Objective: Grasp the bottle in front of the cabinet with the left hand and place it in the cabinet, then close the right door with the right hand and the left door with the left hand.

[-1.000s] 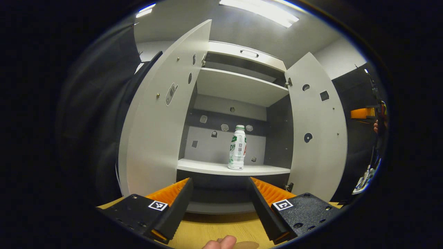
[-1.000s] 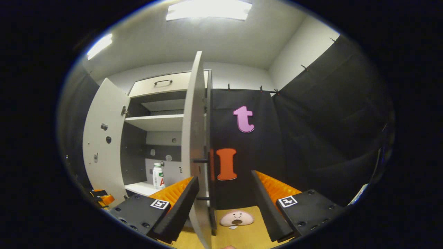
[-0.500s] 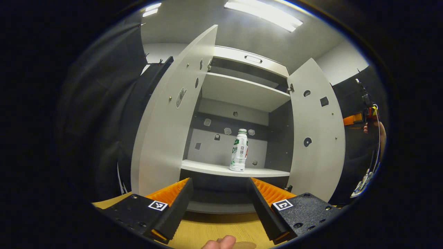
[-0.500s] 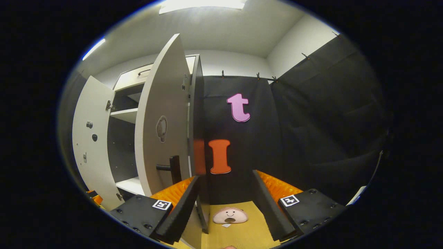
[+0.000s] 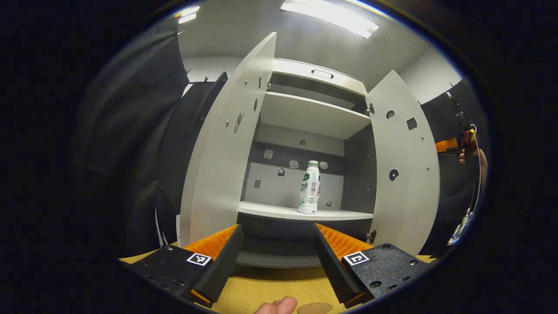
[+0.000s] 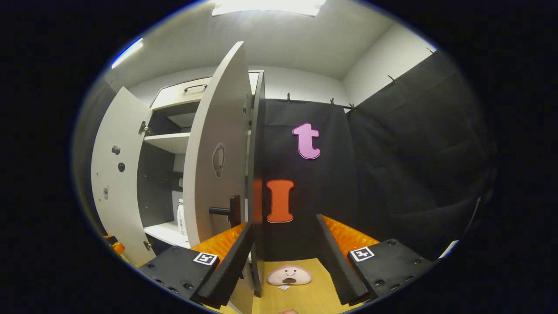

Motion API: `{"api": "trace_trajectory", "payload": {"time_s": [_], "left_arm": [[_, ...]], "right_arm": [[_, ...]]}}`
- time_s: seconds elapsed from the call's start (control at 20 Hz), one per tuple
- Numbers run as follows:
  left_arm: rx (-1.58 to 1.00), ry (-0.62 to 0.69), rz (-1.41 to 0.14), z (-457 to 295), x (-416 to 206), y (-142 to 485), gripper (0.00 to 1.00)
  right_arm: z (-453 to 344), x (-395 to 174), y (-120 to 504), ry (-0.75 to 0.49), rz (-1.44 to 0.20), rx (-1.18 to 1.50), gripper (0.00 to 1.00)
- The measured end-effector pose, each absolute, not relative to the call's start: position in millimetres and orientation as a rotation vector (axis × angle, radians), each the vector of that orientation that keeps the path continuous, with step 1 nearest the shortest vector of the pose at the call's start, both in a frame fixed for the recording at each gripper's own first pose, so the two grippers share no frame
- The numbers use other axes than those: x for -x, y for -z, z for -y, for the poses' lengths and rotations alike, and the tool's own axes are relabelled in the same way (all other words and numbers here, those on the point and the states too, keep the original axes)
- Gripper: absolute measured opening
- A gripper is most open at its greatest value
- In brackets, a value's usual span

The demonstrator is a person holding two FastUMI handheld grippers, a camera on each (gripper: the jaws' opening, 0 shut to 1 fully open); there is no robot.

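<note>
- The bottle (image 5: 310, 187) stands upright on the lower shelf (image 5: 301, 213) inside the cabinet (image 5: 314, 78); judged from this, the placing step is complete.
- Left gripper (image 5: 277, 257): fingers apart, holding nothing, positioned in front of the cabinet above the wooden table (image 5: 270, 292).
- Right gripper (image 6: 283, 257): fingers apart, holding nothing, positioned just beside the outer face of the right door (image 6: 216, 148), near its dark handle (image 6: 226, 211).
- Step in hand: closing the right door, which is partly open.
- Next move, as a judgement: press a finger against the door's outer face and swing it toward the cabinet.
- The left door (image 5: 226, 144) is wide open and awaits the left gripper afterwards.
</note>
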State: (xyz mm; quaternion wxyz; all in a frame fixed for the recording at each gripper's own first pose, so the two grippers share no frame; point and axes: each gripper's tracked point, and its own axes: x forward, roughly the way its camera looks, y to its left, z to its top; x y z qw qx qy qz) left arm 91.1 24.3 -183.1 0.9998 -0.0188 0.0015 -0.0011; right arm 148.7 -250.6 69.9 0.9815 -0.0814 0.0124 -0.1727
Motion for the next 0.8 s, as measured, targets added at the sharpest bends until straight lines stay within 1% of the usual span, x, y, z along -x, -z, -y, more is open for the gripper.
{"api": "trace_trajectory", "payload": {"time_s": [0.15, 0.4, 0.8], "left_arm": [[0.055, 0.017, -0.004, -23.1, -92.4, 181.8, 0.95], [0.04, 0.018, -0.002, -20.1, -93.4, 178.7, 0.95], [0.057, 0.07, 0.009, 7.7, -101.5, 159.1, 0.95]], "right_arm": [[245.4, -151.1, -67.3, 0.349, -0.026, 0.132, 0.94], [233.4, -151.9, -66.3, 0.352, -0.027, 0.16, 0.94], [184.1, -168.8, -55.5, 0.259, -0.043, 0.144, 0.94]]}}
